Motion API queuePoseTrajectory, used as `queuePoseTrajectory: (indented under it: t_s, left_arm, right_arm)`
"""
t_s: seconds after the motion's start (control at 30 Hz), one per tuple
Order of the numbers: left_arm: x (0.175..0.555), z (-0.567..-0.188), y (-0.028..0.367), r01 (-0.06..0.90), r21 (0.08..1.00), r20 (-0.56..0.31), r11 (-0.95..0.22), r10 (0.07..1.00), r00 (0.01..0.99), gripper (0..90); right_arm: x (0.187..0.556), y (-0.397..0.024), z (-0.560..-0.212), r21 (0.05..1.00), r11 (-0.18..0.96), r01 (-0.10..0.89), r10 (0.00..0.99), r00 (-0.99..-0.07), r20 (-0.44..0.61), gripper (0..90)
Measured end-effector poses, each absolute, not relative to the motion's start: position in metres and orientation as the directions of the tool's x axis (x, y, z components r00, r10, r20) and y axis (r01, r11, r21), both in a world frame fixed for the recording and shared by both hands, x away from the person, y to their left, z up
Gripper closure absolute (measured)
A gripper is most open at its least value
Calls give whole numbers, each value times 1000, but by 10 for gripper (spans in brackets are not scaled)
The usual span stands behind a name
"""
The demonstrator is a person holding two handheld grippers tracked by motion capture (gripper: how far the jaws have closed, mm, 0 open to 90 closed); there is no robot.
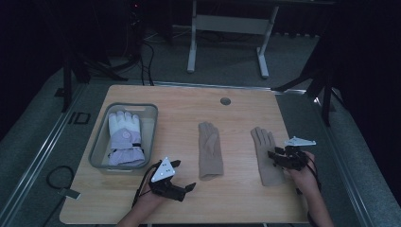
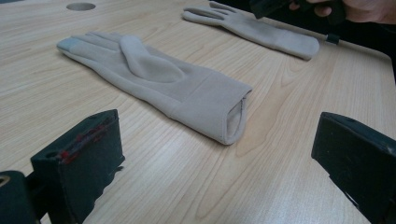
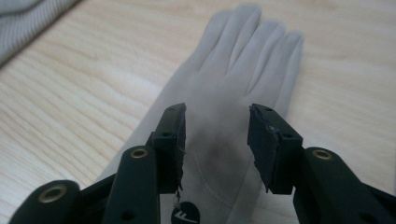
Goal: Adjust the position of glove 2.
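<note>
High view shows a wooden table (image 1: 189,208) carrying two beige gloves laid flat and well apart, fingers pointing away from the person. The centre glove (image 1: 210,151) lies near the middle of the table; the right glove (image 1: 267,156) lies toward the right edge. The right gripper (image 1: 279,158) sits over the cuff half of the right glove, held by the person's right hand (image 1: 302,176). Right gripper view places the right glove (image 3: 233,93) directly beneath and beyond the two black jaws, which stand apart with bare fabric visible in the gap; the pads do not press on the glove. The left gripper (image 1: 189,187) rests low over bare wood at the near left of the table, pointing toward the centre glove. Left gripper view shows its jaws wide apart with nothing between them, and the cuff opening of the centre glove (image 2: 154,79) near, ahead of them. A grey basket (image 1: 101,142) at the left of the table holds a folded white and lilac glove (image 1: 125,137). A round grommet hole (image 1: 225,101) sits near the far edge.
</note>
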State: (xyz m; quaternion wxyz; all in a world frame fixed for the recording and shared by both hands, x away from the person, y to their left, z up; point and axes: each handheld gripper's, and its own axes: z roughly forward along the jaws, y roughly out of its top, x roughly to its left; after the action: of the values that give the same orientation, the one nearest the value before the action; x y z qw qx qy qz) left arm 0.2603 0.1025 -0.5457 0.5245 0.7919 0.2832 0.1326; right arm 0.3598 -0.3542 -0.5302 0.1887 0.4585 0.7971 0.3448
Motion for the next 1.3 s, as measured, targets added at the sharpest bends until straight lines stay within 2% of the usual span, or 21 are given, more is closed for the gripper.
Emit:
queuePoseTrajectory:
  t_s: [0.13,0.27,0.3,0.37,0.5,0.63,0.73,0.87,1.3]
  left_arm:
    - [261,-546,103,314,905,-90,-287,591,802,19]
    - [261,-547,103,314,905,-90,-289,590,802,19]
    - [260,-547,102,312,903,-87,-293,588,804,20]
    - [259,-546,102,310,903,-85,-297,586,806,20]
    - [260,-546,102,312,903,-87,-295,586,806,20]
    - [260,-546,102,314,904,-90,-291,587,805,20]
    - [260,-546,102,314,903,-90,-292,588,804,20]
    - [260,-546,103,314,904,-90,-289,590,802,20]
    - [261,-545,105,315,906,-93,-283,593,800,20]
  right_arm:
    - [362,-353,-542,716,341,610,854,-519,36,572]
    - [361,-350,-549,719,362,593,853,-521,1,595]
    - [359,-350,-550,725,357,589,856,-517,-2,678]
    - [358,-350,-551,732,341,590,868,-496,-4,754]
    - [355,-343,-550,732,312,606,897,-441,-18,805]
    - [355,-337,-547,726,296,621,916,-401,-30,816]
    - [356,-332,-537,731,218,647,938,-346,26,829]
    - [356,-323,-523,747,181,639,948,-316,40,828]
    - [363,-282,-476,805,135,578,948,-311,65,828]
